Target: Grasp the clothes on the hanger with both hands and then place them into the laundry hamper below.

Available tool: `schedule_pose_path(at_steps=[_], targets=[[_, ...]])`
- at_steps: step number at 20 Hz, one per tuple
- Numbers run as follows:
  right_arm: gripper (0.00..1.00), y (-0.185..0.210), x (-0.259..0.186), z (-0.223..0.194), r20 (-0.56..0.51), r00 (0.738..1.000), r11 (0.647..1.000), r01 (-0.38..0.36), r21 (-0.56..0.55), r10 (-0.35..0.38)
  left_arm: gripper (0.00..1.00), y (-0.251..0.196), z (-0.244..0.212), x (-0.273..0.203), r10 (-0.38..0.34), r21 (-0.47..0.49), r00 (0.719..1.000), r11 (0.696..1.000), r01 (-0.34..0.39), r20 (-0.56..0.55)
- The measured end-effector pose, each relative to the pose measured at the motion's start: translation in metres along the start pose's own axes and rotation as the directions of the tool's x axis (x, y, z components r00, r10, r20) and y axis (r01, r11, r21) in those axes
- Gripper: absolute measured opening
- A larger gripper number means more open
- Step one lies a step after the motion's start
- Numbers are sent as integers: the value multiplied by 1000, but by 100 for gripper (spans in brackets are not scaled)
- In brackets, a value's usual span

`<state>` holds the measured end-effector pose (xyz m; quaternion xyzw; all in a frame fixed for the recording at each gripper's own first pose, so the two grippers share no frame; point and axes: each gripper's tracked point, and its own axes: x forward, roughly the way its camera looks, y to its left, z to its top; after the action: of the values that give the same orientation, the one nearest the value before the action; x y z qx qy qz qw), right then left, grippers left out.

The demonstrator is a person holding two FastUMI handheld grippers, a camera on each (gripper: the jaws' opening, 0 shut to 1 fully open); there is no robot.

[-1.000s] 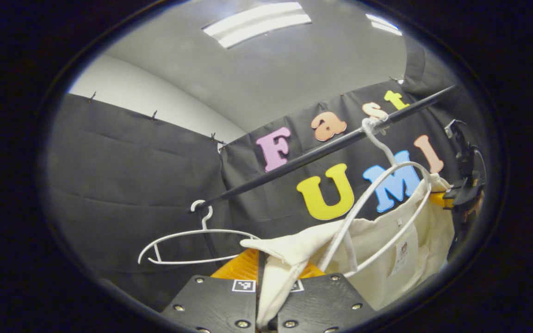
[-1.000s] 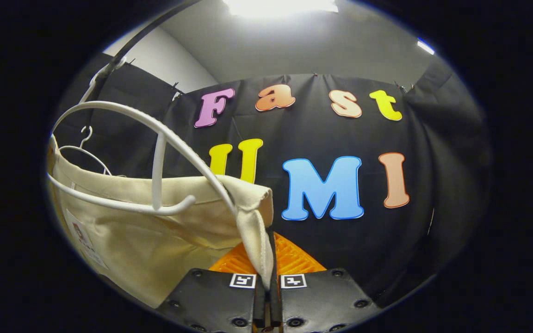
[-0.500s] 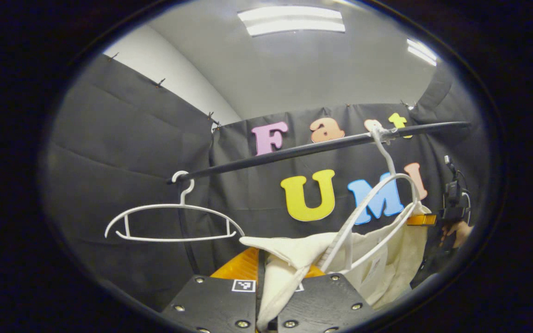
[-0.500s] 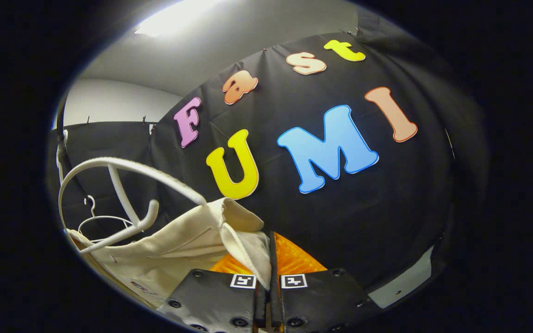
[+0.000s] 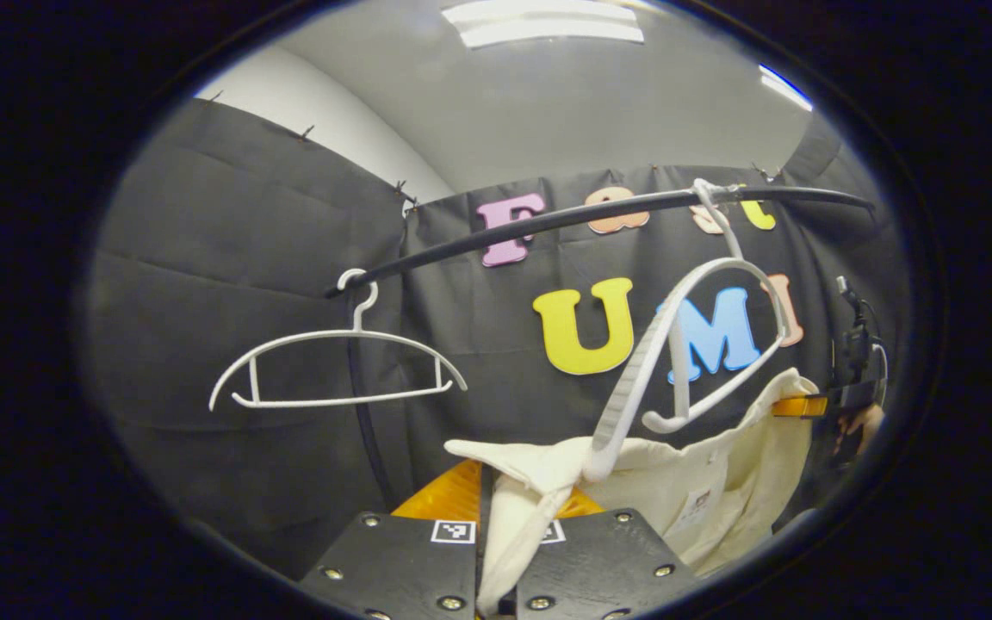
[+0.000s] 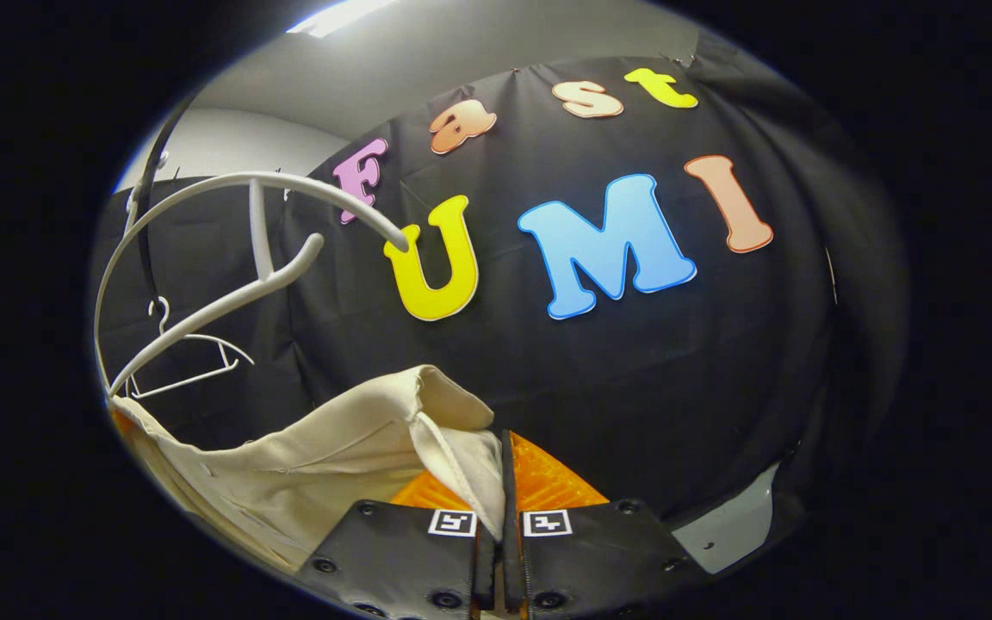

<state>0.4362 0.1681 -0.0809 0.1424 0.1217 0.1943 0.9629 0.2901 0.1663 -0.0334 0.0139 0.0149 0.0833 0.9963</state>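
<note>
A cream garment (image 5: 720,482) is stretched between both grippers. My left gripper (image 5: 496,551) is shut on one corner of it, the cloth bunched between the fingers. In the right gripper view, my right gripper (image 6: 500,534) is shut on the other corner of the garment (image 6: 332,456). The white hanger (image 5: 694,344) hangs tilted from the black rail (image 5: 565,220), its near arm still touching the cloth in the left gripper view. Seen from the right gripper, the hanger (image 6: 238,232) swings above the cloth. The right gripper (image 5: 849,392) with a hand shows far right in the left gripper view.
A second, bare white hanger (image 5: 332,370) hangs further left on the rail; it shows small (image 6: 186,353) in the right gripper view. A black upright post (image 5: 367,413) stands below the rail's end. Black cloth walls close the booth behind.
Both grippers have pulled the garment downward. The garment has slipped off most of the hanger, which now swings up and away, tilted, above the cloth.
</note>
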Motion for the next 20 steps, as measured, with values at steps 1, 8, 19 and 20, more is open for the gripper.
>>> schedule_pose_path(at_steps=[1,8,19,20], targets=[[5,2,-7,-3,-3,1000,1000,2,-9,-2,2,-3,-2,-5,-10,1,1000,1000,10,-4],[5,26,-62,-17,-5,1000,998,-8,-67,8,2,-32,-5,-38,-98,-7,995,995,98,-12],[9,93,-160,-16,19,995,980,-91,-178,96,2,-118,36,-92,-326,-94,942,938,332,73],[9,100,-169,-14,21,994,978,-101,-182,106,2,-126,40,-97,-346,-102,935,930,353,80]])
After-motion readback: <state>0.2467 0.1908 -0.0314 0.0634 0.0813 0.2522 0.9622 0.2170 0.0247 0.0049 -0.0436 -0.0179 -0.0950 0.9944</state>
